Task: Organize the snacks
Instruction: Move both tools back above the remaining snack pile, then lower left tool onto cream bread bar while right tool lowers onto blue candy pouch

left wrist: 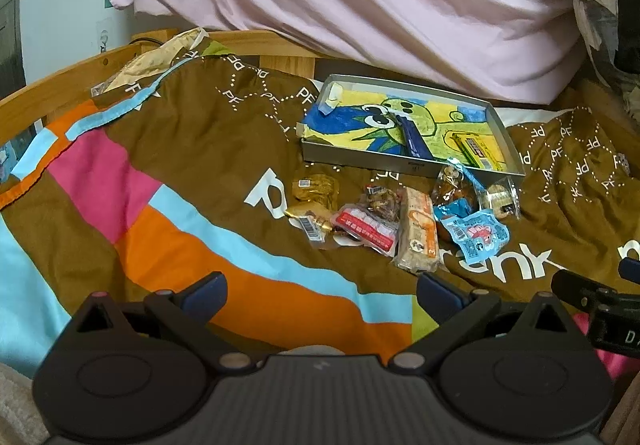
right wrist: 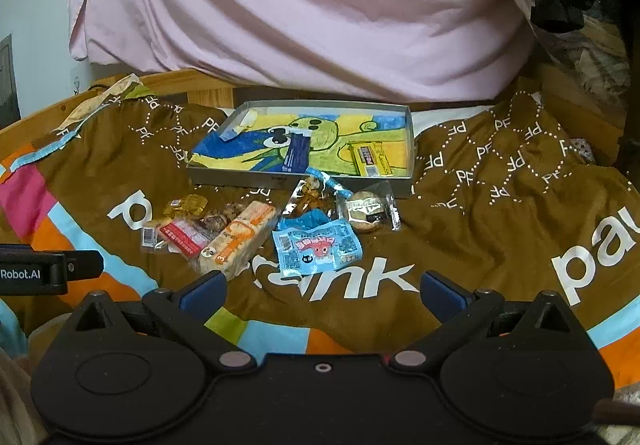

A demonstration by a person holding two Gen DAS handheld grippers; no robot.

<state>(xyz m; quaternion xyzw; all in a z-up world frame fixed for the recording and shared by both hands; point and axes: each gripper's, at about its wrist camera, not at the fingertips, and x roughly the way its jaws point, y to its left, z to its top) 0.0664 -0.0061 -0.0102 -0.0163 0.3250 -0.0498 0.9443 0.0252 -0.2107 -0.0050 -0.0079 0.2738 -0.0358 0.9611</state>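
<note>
A grey tray lies on a brown blanket on the bed, and everything here is told from that tray. The blanket has white "PF" marks and big white letters, "ank" among them. Inside the tray is a bright drawing of a green face, with a dark blue packet in the middle and a yellow bar toward the right. Just in front of the tray sits a pile of snacks: a light blue packet with a pink cartoon, a long cracker pack with a "3" on it, a red and white packet, a round cookie in clear wrap and a gold sweet. Behind the tray is a pink sheet. The left hand-held gripper and the right hand-held gripper are both nearer than the pile, apart from it, fingers spread wide and holding nothing. In the right view, the left one's side reads "Robot.AI".
</note>
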